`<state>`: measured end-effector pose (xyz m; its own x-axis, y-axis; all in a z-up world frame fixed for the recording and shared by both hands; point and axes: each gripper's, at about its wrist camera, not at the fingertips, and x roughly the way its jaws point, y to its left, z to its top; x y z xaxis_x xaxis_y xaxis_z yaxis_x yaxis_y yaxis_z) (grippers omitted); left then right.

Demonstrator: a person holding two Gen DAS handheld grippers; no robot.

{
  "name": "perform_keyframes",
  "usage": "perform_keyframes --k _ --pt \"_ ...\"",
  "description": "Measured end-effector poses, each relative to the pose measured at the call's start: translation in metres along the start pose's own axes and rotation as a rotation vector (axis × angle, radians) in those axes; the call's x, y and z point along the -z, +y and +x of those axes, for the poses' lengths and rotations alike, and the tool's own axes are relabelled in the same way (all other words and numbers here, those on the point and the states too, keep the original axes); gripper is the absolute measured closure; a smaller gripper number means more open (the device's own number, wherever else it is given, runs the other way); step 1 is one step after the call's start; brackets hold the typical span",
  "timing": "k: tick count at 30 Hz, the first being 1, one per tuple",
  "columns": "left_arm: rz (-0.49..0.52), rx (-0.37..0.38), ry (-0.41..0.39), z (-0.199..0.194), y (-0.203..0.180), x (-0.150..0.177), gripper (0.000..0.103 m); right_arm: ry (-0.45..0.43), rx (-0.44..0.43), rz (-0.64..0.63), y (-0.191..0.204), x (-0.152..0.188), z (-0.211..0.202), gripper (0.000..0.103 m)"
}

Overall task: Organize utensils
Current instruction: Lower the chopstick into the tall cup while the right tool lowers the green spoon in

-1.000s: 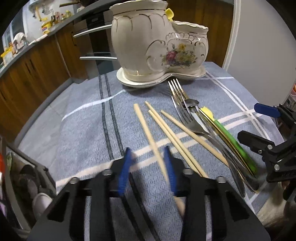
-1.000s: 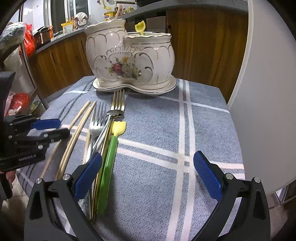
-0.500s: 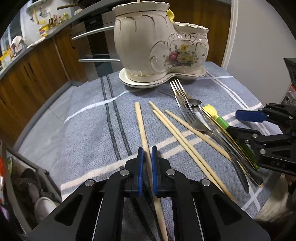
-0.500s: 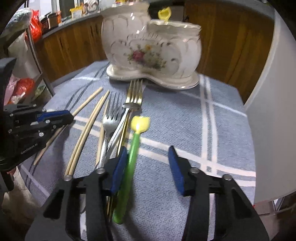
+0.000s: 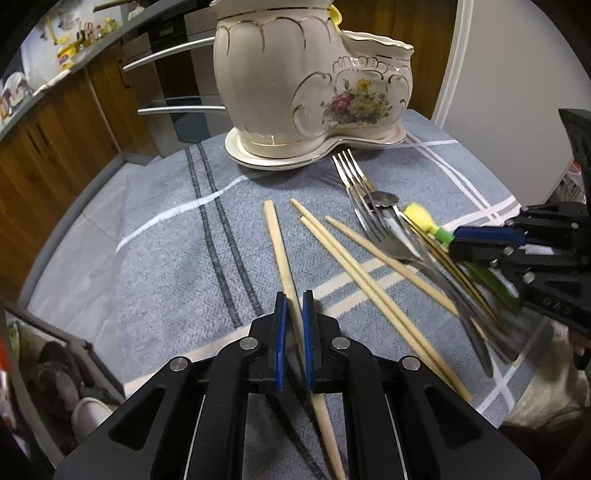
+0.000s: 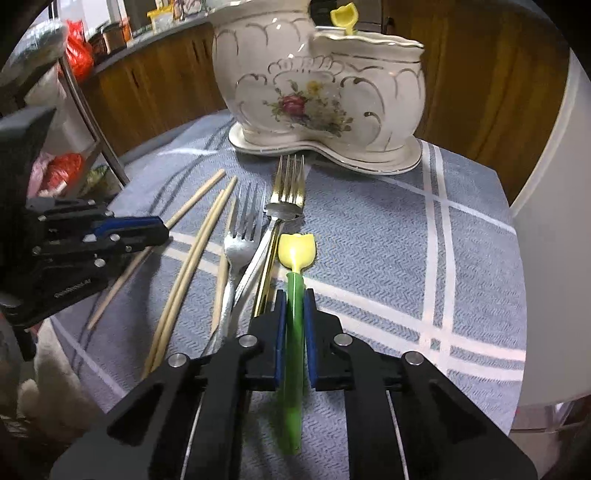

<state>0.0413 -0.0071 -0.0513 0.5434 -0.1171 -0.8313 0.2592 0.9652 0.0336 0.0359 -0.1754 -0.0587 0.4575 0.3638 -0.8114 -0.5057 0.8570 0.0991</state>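
Indoors, on a kitchen table, two hand-held grippers worked a spread of cutlery.
Table: a grey woven cloth (image 6: 369, 229) with white and dark stripes covered it.
Holder: a cream ceramic utensil holder (image 5: 310, 81) with gilt trim and a painted flower stood at the far edge on its matching base; a yellow tip (image 6: 345, 16) poked out of its lower compartment.
Left gripper (image 5: 293, 314): its blue pads were pinched tight on a single wooden chopstick (image 5: 280, 251), which ran from the cloth back through the jaws.
Right gripper (image 6: 294, 314): its jaws had just been closing and now clamped the green handle of a yellow tulip-headed spoon (image 6: 295, 251), whose head lay toward the holder.
Loose chopsticks (image 5: 354, 273): three more lay angled on the cloth, just right of the gripped one.
Forks (image 6: 284, 192): two metal forks and a small metal spoon (image 5: 384, 201) lay bunched between the chopsticks and the tulip-headed spoon, tines toward the holder.
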Motion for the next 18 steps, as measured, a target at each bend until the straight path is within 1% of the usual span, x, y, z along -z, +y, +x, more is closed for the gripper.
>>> perform_keyframes --k 2,5,10,14,18 --pt "0.003 -0.006 -0.009 -0.001 0.0 0.002 0.096 -0.027 -0.001 0.012 -0.004 0.002 -0.007 0.094" --pt "-0.01 0.005 -0.031 -0.004 0.002 0.005 0.096 -0.079 -0.019 0.043 -0.014 0.001 -0.017 0.094" --pt "-0.015 0.017 -0.089 -0.017 0.007 0.007 0.097 -0.182 -0.004 0.059 -0.022 -0.005 -0.036 0.094" --pt "-0.024 0.035 -0.159 -0.038 0.014 0.005 0.097 -0.265 -0.002 0.075 -0.026 -0.013 -0.05 0.094" --pt "-0.002 0.056 -0.229 -0.06 0.015 -0.001 0.097 -0.332 -0.002 0.072 -0.026 -0.025 -0.062 0.094"
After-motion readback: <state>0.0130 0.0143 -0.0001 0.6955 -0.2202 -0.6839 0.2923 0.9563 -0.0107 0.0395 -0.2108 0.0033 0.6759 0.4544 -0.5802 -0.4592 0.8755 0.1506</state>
